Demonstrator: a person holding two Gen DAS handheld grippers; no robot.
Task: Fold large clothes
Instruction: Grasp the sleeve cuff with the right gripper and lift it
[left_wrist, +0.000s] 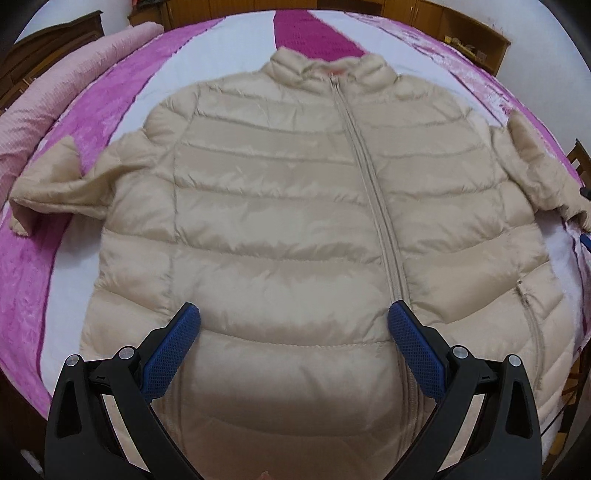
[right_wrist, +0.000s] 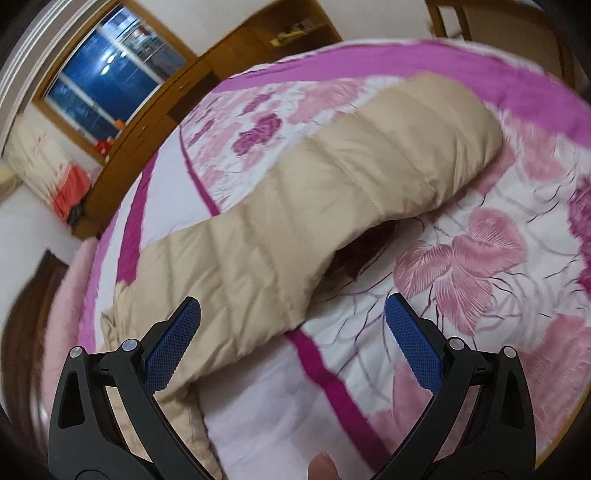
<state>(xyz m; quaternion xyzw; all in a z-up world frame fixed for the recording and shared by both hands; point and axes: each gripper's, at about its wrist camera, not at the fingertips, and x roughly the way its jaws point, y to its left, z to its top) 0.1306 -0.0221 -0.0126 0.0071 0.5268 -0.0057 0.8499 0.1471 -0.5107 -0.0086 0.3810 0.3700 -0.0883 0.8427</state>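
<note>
The left gripper (left_wrist: 293, 321) is spread wide, its two blue fingers (left_wrist: 173, 354) well apart with nothing between them; it hangs over the lower front of a beige quilted puffer jacket (left_wrist: 280, 221), and whether the fingertips actually touch the fabric cannot be told. The jacket lies flat and face up on a bed cover (left_wrist: 110, 110) of pink, magenta and white, zipped shut, with the zipper (left_wrist: 369, 184) running from just beside the right-hand finger away to the collar (left_wrist: 325, 64) at the far end. One sleeve (left_wrist: 55, 181) stretches out to the left of this gripper, the other (left_wrist: 535, 162) bunches at the far right. The right gripper (right_wrist: 293, 317) is likewise wide open and holds nothing; its left-hand finger (right_wrist: 173, 347) sits over the near part of a sleeve (right_wrist: 332, 192) that runs ahead and to the right, while its right-hand finger (right_wrist: 413, 350) is over the flowered bed cover (right_wrist: 461, 258). A dark opening shows under the sleeve's edge just ahead. A fingertip (right_wrist: 323, 467) shows at the bottom edge. An orange patch (left_wrist: 334, 72) inside the collar may be a label, but nothing on it can be read. Beyond the bed to the left are a dark window (right_wrist: 107, 77) and wooden furniture (right_wrist: 155, 122).
</note>
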